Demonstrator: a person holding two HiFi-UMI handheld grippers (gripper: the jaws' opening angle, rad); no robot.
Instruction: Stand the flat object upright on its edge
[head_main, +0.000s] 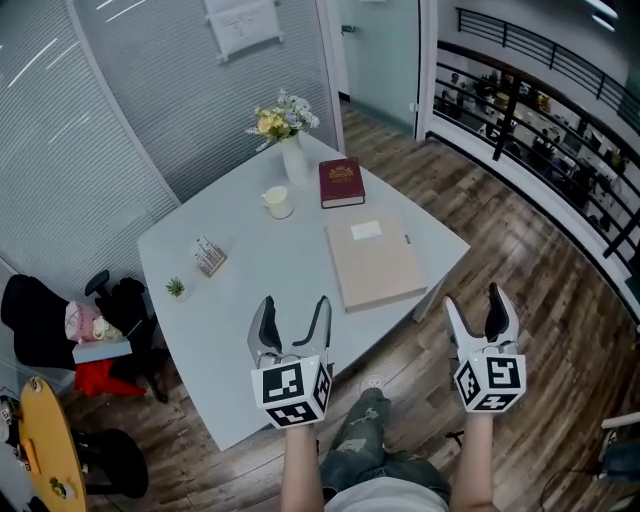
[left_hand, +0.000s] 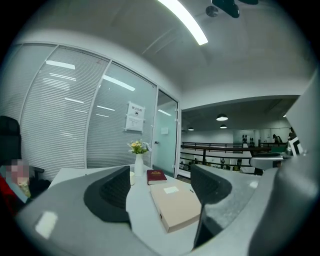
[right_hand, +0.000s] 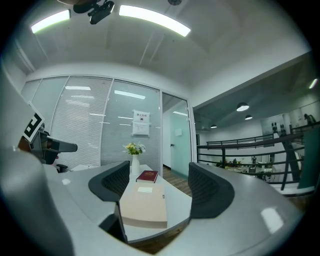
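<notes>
P1: Glass-walled office, white table (head_main: 200, 300) in the middle. Where's the box lying?

P2: Box (head_main: 375, 265) is lying flat by the table's right corner, white label facing up, so it's not standing on edge yet. Both tools are hovering on the near side, well apart from it.

P1: Are the tools holding anything?

P2: Nope. Left tool (head_main: 294, 305) is gaping wide with nothing between the jaws, and right tool (head_main: 473, 305) is doing the same. They're pointing roughly level at the box, and I'm guessing that's so each one can come in at a side and they can tip it up together.

P1: Anything getting in the way?

P2: Red book (head_main: 341, 182) is lying just beyond the box's far end, so tipping it that way is looking tight. Cup (head_main: 278, 202) and vase (head_main: 293, 155) are sitting further back on the left. Card pack (head_main: 209, 256) and plant (head_main: 175, 288) are well off to the left, not bothering anyone. Right tool is hanging out over the floor past the table corner, so I'm thinking it's needing to swing in around that corner first.
</notes>
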